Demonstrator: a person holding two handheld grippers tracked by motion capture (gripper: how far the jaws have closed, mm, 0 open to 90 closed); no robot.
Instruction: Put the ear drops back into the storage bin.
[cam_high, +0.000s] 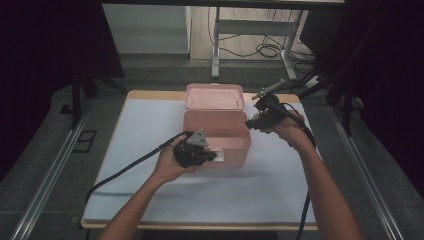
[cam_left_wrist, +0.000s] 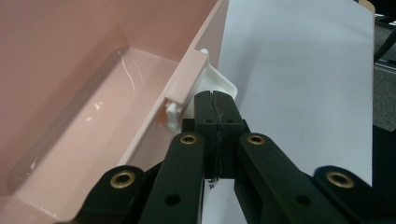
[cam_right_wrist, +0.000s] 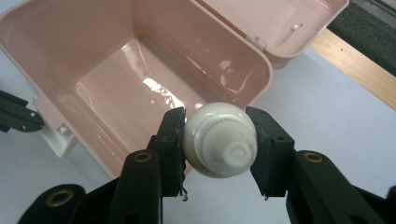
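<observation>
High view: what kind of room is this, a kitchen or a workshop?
Probably a lab or test room. A white-topped table stands among dark curtains, with loose cables on the floor behind and metal rails alongside.

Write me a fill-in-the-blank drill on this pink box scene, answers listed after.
1. The lid of the pink box is ____.
2. The right claw is shut on a ____ bottle.
3. The left claw, its jaws ____, sits by the white latch.
4. Inside, the box holds ____.

Missing words: open; white; shut; nothing
</observation>
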